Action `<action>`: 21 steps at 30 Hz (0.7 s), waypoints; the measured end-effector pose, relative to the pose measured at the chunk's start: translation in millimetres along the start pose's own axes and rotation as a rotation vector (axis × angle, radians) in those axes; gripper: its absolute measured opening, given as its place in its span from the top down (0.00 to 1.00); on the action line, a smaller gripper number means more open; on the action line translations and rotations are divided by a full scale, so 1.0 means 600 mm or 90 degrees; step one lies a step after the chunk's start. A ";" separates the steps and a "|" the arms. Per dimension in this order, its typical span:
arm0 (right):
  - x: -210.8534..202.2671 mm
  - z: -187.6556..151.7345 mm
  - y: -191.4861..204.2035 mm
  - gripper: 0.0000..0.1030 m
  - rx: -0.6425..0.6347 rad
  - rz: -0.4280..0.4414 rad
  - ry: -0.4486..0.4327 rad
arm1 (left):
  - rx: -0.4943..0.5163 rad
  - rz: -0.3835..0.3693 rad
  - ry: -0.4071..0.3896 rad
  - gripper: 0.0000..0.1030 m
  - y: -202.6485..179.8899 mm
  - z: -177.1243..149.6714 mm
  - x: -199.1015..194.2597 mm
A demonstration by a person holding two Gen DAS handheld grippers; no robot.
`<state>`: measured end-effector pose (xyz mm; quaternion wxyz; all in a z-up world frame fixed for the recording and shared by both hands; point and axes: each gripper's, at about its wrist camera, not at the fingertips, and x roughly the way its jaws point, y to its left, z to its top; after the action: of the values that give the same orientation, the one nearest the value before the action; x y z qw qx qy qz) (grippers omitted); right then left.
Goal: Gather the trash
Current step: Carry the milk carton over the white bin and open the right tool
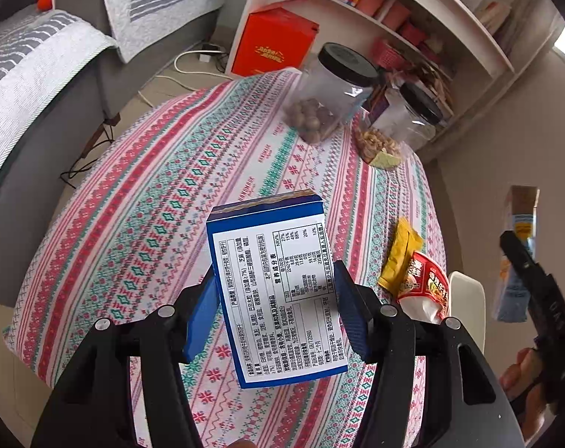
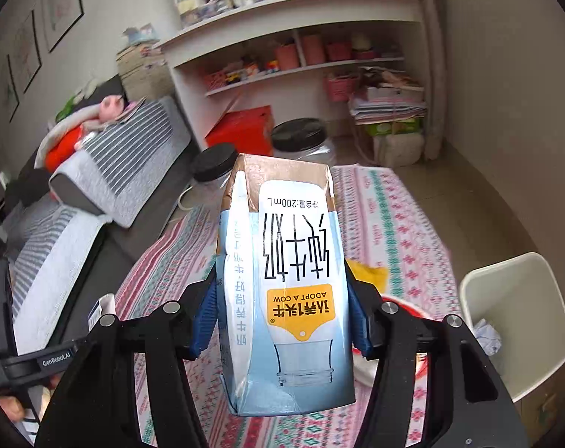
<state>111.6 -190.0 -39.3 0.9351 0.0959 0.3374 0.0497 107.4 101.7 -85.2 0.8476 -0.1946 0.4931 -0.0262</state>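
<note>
Both hands are busy carrying trash. The left gripper [image 1: 273,306] has its jaws clenched on a blue and white snack box [image 1: 271,291], one blue pad on each side of it. The box is lifted up above the desk [image 1: 151,186], not touching the striped cloth.

The right gripper [image 2: 280,317] has its jaws clenched on a milk carton [image 2: 286,283]. The carton hangs upside down and is also up in the air, over the near part of the desk.

So the picking-up step looks done for these two things. The step in hand seems to be carrying them to the bin.

A white trash bin [image 2: 521,321] stands on the floor just beside the right edge of the desk. Some crumpled paper [image 2: 487,336] lies inside it already.

Next, each hand needs to swing over to the right until its thing hangs above the bin's open top. Then the jaws let go, so the box and carton drop in.

More trash waits on the desk near the right edge: a yellow wrapper [image 1: 400,257] and a red snack bag [image 1: 428,287], touching each other. Two jars with black lids [image 1: 338,89] stand at the far side.
</note>
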 end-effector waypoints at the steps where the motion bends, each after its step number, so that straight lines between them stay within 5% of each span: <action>1: -0.003 0.001 -0.007 0.47 0.004 -0.005 -0.002 | 0.001 -0.001 0.001 0.44 -0.003 -0.001 0.002; 21: -0.067 0.025 -0.225 0.47 0.140 -0.171 -0.056 | 0.035 0.001 0.015 0.44 -0.065 -0.017 0.043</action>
<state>94.1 -330.5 -32.1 0.9310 0.1539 0.3095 -0.1173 118.2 56.4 -97.0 0.8468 -0.1708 0.5021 -0.0415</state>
